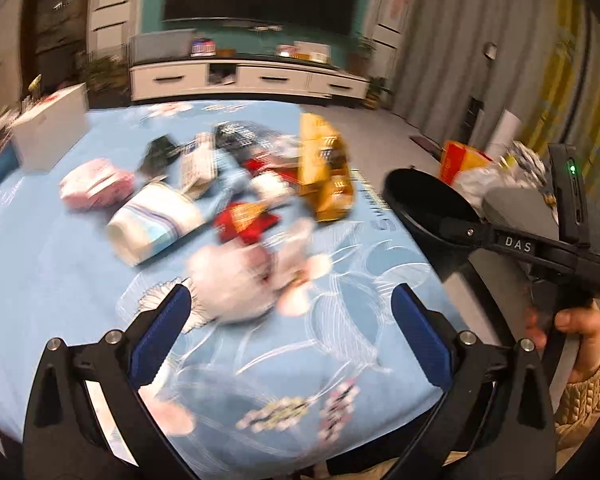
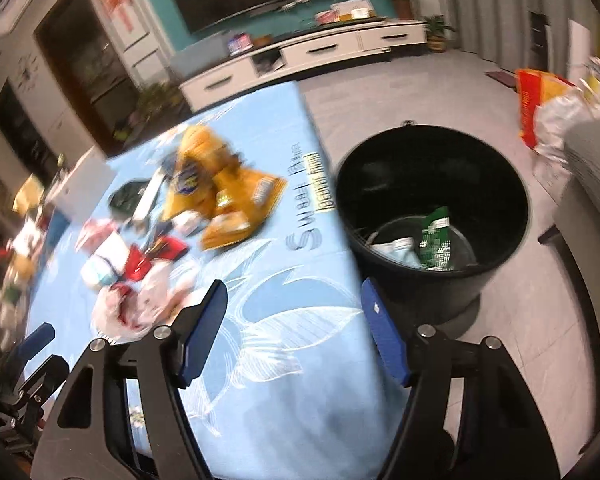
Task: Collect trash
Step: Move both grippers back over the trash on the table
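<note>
Left gripper (image 1: 290, 336) nearer the litter
Both claws gape empty; the crumpled white bag (image 1: 236, 280) lies just ahead of it, mid-table, right gripper (image 2: 294, 334) toward the bin-side edge.

The left wrist view looks down and forward over the blue floral tablecloth (image 1: 60, 248), facing the far white cabinet (image 1: 248, 78). The right wrist view sits further right (tilted), above the table's right edge and black bin (image 2: 432, 200). Both share the litter pile (image 1: 236, 200).
</note>
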Tool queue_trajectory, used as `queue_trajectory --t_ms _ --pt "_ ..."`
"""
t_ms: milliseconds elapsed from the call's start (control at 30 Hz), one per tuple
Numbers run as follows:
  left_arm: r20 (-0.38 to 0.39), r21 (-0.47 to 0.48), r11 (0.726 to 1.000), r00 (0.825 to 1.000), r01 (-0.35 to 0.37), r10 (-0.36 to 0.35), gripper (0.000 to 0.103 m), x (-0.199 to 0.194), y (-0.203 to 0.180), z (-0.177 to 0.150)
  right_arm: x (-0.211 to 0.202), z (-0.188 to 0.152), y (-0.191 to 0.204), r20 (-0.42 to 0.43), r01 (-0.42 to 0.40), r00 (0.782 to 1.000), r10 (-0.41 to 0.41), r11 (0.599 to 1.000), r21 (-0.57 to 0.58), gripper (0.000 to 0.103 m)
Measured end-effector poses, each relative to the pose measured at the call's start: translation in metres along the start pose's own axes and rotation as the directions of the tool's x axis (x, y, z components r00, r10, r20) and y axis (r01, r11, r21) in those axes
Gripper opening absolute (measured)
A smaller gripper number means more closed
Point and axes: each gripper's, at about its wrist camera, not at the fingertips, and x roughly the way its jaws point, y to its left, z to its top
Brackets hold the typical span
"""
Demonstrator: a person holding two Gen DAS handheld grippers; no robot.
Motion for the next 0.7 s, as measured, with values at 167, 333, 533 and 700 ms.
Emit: queue_trajectory --t_ms 167,333,533,700 --pt "0.026 -0.086 0.996 0.999 -0.038 0.041 0.1 -0.016 0.035 -0.012 0.0 -0.004 0.046 -0.015 -0.029 0.999 0.028 0.996 -0.088 0.069" --pt "0.035 -0.133 0.99 0.998 -0.045 0.05 0.1 -0.021 0.05 -0.014 -0.001 -0.008 0.074 -0.025 -0.027 0.999 0.024 0.989 -0.146 0.072" --pt "0.052 -0.217 0.976 0.998 -0.01 0.021 0.1 -0.022 0.065 -0.013 -0.003 -0.011 0.087 -0.026 -0.007 1.0 0.003 0.986 -0.168 0.074" --pt "0.086 -0.279 0.946 0.985 0.167 -0.149 0.1 -0.021 0.076 -0.014 -0.001 -0.01 0.088 -0.026 0.003 1.0 -0.008 0.986 -0.169 0.075"
